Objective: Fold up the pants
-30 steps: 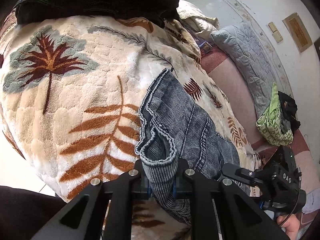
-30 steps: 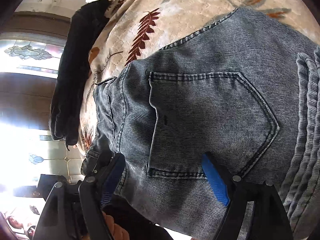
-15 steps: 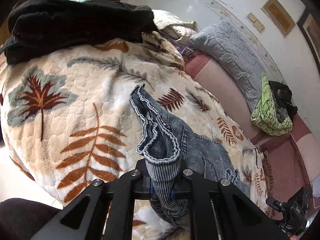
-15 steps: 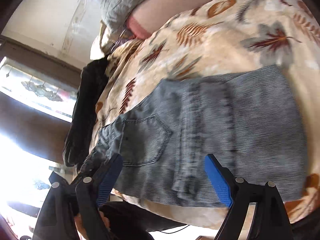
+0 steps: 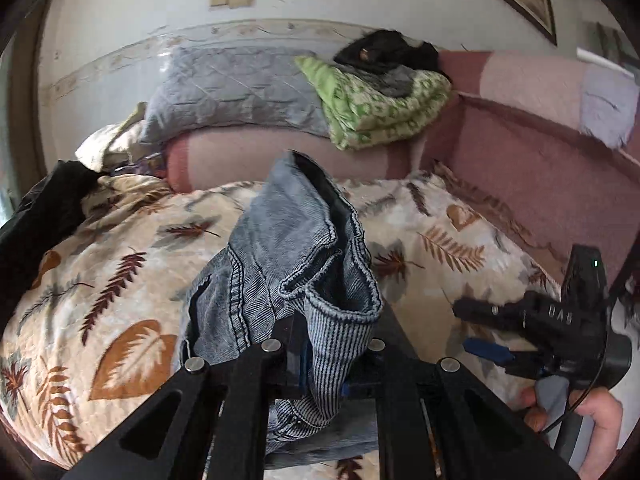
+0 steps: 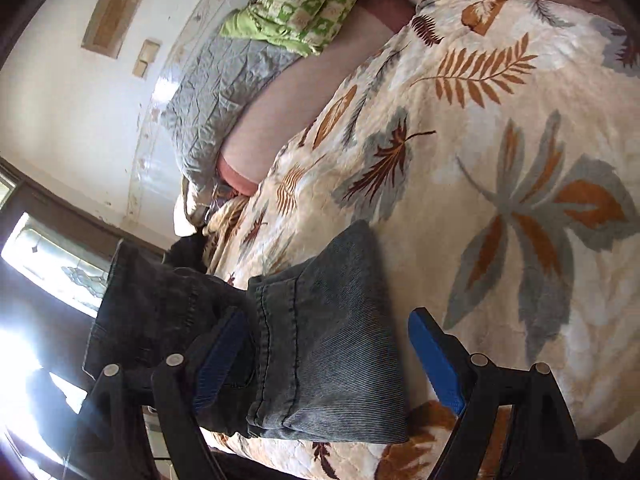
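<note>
My left tool [image 5: 324,364] pinched the grey ribbed-denim pants [image 5: 288,264], bunched and lifted off the bed [image 5: 432,240], while my right tool [image 6: 332,356] gaped, gripping nothing.

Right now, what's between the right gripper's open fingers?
Right wrist view: the folded jeans lie between the right gripper's blue pads, which aren't clamping them.

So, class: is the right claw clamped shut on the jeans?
No: the right claw stands wide open, its blue pads clear of the jeans.
</note>
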A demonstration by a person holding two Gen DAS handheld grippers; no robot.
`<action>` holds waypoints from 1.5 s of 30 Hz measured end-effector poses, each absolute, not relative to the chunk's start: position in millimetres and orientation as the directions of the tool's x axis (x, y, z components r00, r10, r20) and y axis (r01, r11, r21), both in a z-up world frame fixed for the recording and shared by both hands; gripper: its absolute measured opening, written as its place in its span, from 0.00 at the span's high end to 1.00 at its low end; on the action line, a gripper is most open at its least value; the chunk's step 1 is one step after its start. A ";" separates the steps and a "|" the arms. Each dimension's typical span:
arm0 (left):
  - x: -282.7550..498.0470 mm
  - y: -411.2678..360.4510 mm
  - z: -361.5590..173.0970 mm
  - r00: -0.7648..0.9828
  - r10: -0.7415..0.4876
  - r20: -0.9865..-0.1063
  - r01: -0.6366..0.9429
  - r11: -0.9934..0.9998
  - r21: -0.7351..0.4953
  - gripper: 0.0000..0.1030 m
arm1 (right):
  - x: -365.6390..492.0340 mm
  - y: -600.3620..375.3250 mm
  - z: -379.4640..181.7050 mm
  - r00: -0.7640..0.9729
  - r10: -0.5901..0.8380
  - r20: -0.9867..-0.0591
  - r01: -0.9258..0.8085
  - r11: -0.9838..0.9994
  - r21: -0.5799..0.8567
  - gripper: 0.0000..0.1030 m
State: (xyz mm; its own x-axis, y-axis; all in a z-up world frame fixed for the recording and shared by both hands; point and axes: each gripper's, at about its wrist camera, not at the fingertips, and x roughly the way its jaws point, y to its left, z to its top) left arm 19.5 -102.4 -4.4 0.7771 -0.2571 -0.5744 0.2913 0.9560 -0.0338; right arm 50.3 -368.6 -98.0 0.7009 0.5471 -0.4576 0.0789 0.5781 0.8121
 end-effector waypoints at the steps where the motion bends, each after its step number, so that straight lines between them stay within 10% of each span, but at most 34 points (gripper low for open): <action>1: 22.5 -120.6 -22.2 0.747 -0.255 -0.614 0.318 0.948 -0.006 0.89 | 47.2 -375.8 -98.5 0.718 0.550 -0.426 0.071 0.552 0.831 0.16; 5: 34.9 -172.0 -107.8 0.578 -0.158 -0.801 0.398 0.911 0.108 0.85 | 34.1 -406.2 -102.3 0.781 0.534 -0.324 0.058 0.454 0.889 0.16; 9: 10.2 -176.6 -79.5 0.549 -0.281 -0.787 0.488 0.872 0.030 0.40 | 26.8 -425.8 -108.3 0.791 0.540 -0.289 0.062 0.399 0.915 0.16; 14: -5.3 -123.3 -20.6 0.629 -0.386 -0.675 0.400 0.905 -0.145 0.40 | 20.6 -432.6 -106.3 0.793 0.546 -0.270 0.036 0.401 0.915 0.16; 18: 5.1 -51.8 -0.8 0.756 -0.219 -0.617 0.161 0.976 -0.148 0.36 | 22.0 -420.4 -100.5 0.764 0.572 -0.300 0.014 0.450 0.893 0.16; 26: 42.1 -29.9 -86.3 0.567 -0.115 -0.816 0.061 0.993 -0.098 0.34 | 35.9 -328.0 -67.9 0.513 0.831 -0.214 -0.171 0.343 0.923 0.16; 31: 34.5 -32.1 -76.7 0.595 -0.152 -0.789 0.074 0.988 -0.135 0.32 | 57.2 -309.7 -154.1 0.394 0.812 -0.430 0.135 0.412 0.901 0.26; 36: 20.9 -21.1 -39.1 0.735 -0.225 -0.639 0.139 0.973 -0.183 0.31 | 61.6 -316.6 -91.7 0.448 0.710 -0.543 0.060 0.582 0.811 0.23; 39: 46.4 -42.6 -84.5 0.561 -0.260 -0.786 0.224 0.962 -0.158 0.32 | 90.4 -300.0 -46.4 0.456 0.681 -0.573 -0.010 0.648 0.762 0.23; 45: 35.8 -54.1 -99.0 0.631 -0.205 -0.749 0.241 0.968 -0.061 0.29 | 189.7 -177.5 7.6 0.290 0.521 -0.803 -0.240 0.852 0.466 0.21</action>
